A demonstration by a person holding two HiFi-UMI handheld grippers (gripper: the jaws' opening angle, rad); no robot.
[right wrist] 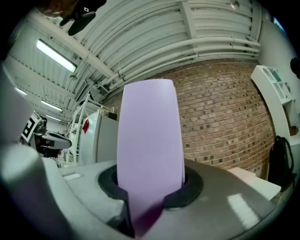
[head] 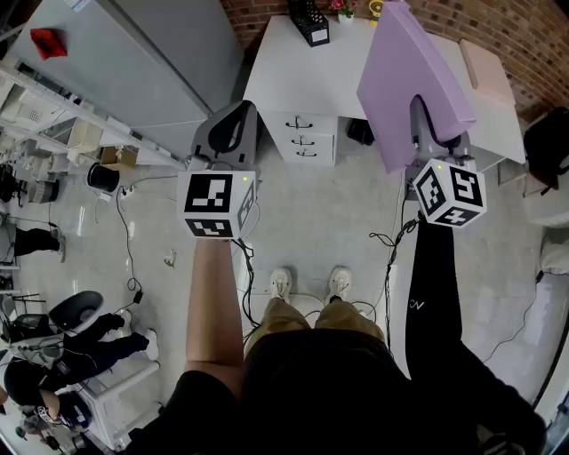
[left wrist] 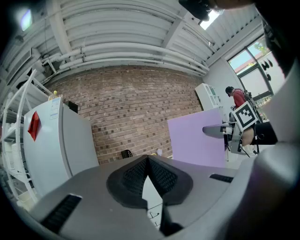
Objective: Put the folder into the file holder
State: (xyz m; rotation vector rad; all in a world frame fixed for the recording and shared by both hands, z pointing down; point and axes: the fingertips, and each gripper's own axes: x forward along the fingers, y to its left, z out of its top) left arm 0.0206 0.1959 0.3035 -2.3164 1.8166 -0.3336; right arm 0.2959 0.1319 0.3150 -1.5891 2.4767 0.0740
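Folder [head: 411, 80]: purple, up in the air over right side of desk [head: 293, 71]
Right gripper [right wrist: 149, 185]: clamped on folder's bottom edge
Left gripper [left wrist: 149, 164]: tips pinched together
Holder [head: 308, 21]: black mesh, back-left of desk, well apart from folder
Drawers [head: 304, 138]: under desk

1. The folder [head: 413, 84] was plain pale lilac.
2. The right gripper [head: 429, 120] was grey with black pads. Its cube was white with black square markers.
3. The left gripper [left wrist: 148, 161] was the same grey, with dark, finely dotted pads. Its cube was also black on white.
4. The tabletop [head: 293, 71] was white.
5. The file holder [head: 308, 19], at the top of the frame, was black mesh.
6. The wall [left wrist: 126, 108] was red-brown brick with pale mortar lines.
7. The floor [head: 311, 213] was mottled light grey.
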